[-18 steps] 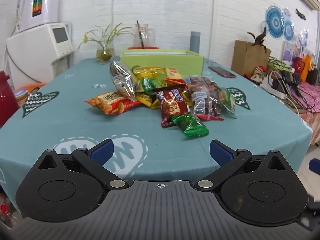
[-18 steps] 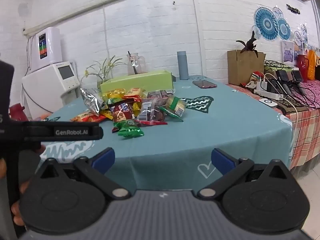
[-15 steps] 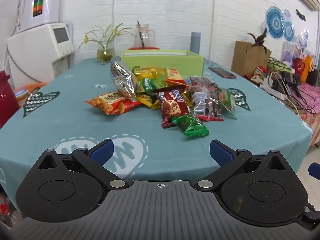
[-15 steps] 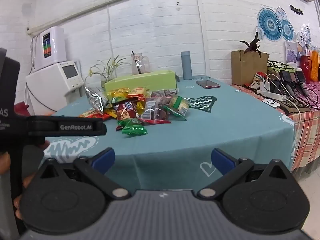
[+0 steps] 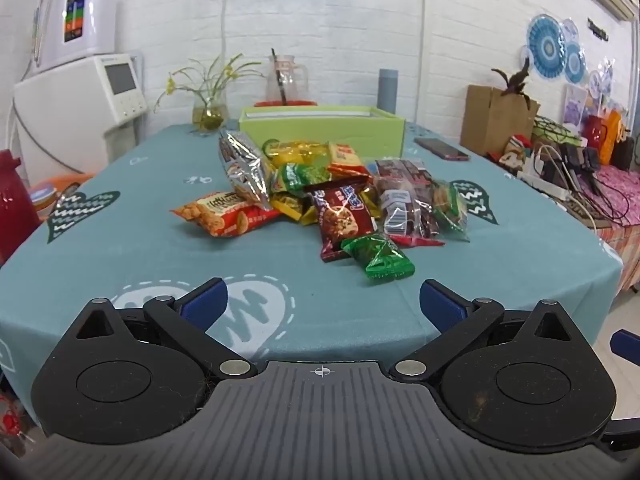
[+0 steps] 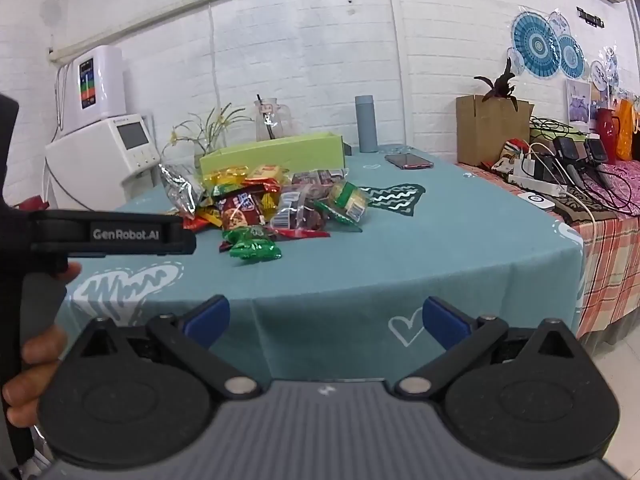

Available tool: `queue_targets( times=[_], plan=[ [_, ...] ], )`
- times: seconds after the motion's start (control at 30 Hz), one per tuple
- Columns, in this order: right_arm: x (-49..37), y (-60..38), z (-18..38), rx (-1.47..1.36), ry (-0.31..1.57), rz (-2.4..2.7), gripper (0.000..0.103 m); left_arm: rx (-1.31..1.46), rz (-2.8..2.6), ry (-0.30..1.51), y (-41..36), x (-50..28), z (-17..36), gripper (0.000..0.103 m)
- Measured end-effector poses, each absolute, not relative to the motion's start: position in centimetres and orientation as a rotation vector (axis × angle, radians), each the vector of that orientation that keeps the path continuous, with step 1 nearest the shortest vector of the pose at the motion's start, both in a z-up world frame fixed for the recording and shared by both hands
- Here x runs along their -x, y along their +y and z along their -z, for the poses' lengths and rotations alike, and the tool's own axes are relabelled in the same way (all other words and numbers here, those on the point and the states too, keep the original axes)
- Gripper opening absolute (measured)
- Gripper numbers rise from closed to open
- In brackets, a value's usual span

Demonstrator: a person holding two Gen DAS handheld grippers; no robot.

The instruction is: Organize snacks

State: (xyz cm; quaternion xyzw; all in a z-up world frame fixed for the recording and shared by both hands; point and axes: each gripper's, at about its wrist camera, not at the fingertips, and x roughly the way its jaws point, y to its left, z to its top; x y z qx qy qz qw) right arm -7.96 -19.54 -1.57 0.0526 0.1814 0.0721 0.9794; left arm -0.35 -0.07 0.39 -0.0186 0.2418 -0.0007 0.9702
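We see a table [image 5: 120, 256] under a teal cloth with heart prints; a heap of snack packets [image 5: 332, 200] lies mid-table, a green box [image 5: 320, 130] behind, a phone [image 5: 441, 148] far right.

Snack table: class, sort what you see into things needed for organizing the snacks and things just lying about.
For the job: snack packets, green box, left hand-held gripper, right hand-held gripper.

Lying about: phone, flower vase, glass pitcher, grey bottle.
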Motion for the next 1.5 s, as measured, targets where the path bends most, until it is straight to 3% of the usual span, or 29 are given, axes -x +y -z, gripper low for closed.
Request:
queue_targets(
  times=[1.5],
  plan=[
    [7.0,-17.8,2.9,-0.036,0.441,-0.174,0.102,-0.079,-0.155,0.59,-0.6,-1.8,2.4,0.092]
  ],
)
